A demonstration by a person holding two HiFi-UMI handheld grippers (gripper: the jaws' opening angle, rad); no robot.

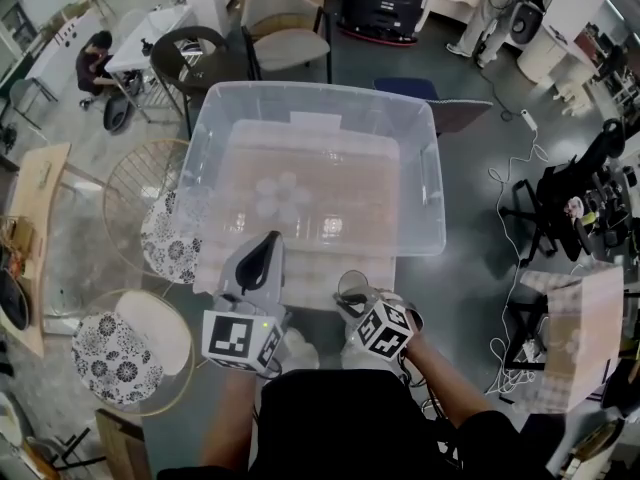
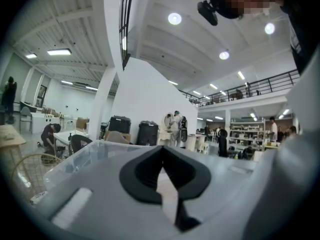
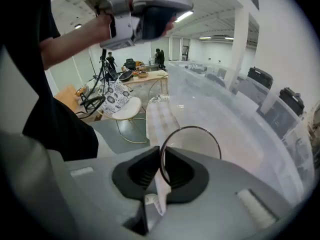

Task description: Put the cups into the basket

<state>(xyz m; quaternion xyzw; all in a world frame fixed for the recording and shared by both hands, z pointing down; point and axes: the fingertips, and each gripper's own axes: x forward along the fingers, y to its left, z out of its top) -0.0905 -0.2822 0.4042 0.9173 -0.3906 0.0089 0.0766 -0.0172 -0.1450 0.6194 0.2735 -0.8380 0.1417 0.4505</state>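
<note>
Here, right claw (image 3: pixel 161 158) pinches the cup (image 3: pixel 192 144) rim; left claw (image 2: pixel 161 153) pressed together.

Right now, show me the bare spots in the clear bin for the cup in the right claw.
Bare floor in the clear bin lies between the cluster of clear cups and the right wall. Those cups crowd the middle-left. The right claw grips a clear cup just outside the near wall.
</note>
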